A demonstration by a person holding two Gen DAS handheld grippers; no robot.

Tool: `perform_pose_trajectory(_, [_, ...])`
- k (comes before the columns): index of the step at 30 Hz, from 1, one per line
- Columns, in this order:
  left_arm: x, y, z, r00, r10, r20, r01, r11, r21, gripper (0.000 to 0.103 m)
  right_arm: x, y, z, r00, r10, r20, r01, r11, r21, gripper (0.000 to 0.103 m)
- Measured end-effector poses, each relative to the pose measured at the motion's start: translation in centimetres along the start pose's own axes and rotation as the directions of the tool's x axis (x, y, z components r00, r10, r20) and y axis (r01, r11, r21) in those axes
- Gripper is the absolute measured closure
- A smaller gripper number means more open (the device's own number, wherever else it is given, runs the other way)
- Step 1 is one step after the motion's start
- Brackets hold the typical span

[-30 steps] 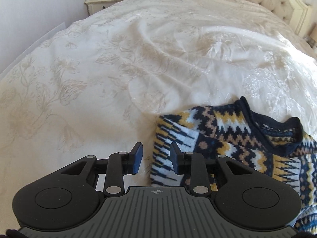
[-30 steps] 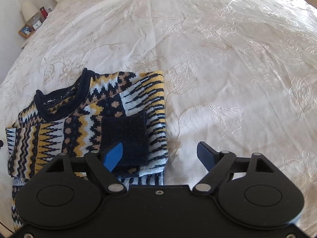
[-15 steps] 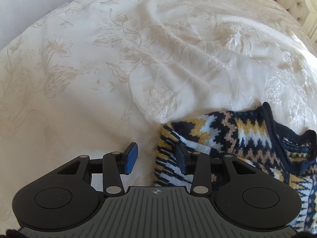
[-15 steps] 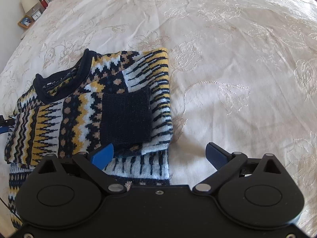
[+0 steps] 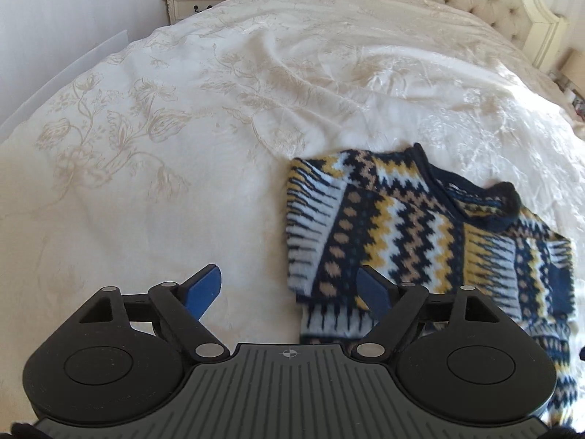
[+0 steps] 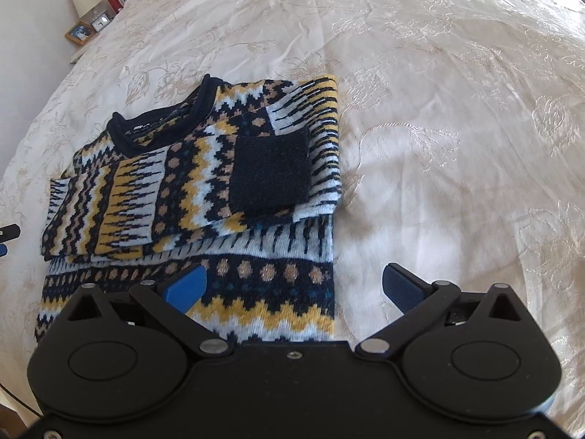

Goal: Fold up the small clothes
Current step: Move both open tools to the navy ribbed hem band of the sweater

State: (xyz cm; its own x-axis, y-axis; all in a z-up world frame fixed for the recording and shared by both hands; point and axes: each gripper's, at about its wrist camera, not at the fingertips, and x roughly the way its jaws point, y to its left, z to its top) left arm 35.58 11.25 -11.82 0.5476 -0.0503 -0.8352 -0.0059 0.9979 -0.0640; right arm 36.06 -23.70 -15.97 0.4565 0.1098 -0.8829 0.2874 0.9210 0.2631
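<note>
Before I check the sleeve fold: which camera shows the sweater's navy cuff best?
The right wrist view: the navy cuff lies whole and unobstructed on the patterned sweater. The left wrist view shows only a small navy patch at the sweater's far right edge.

Left claw (image 5: 289, 289) spread wide, nothing between its blue pads (image 5: 203, 287), pointing forward and tilted down. Right claw (image 6: 292, 285) also spread wide and holding nothing, pads (image 6: 184, 285) angled outward, aimed down. The left claw's tip also shows at the far left edge of the right wrist view.
</note>
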Motion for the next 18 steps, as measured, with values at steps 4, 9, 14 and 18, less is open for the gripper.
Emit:
perform_pose_trajectory(4, [-2.7, -0.5, -3.7, 1.0, -0.005, -0.015, 0.005, 1.0, -0.009, 0.022, -0.8, 0.0, -1.6, 1.0, 0.029, -0.012, -0.03, 0.999, -0.036, 0.001])
perform_pose_trajectory(9, [-4.9, -0.9, -8.3, 0.999, 0.016, -0.041, -0.017, 0.999, -0.04, 0.022, -1.7, -0.4, -3.5, 0.997, 0.072, -0.03, -0.074, 0.994, -0.08, 0.001])
perform_pose_trajectory(14, [-6.3, -1.0, -12.7, 0.995, 0.036, -0.089, -0.042, 0.997, -0.066, 0.022, -2.4, -0.9, -5.2, 0.994, 0.093, -0.056, -0.099, 0.988, -0.117, 0.001])
perform_pose_trajectory(18, [-6.7, -1.1, -15.0, 0.992, 0.033, -0.123, -0.037, 0.999, -0.036, 0.022, -3.2, -1.0, -6.7, 0.993, 0.104, -0.061, -0.11, 0.988, -0.113, 0.001])
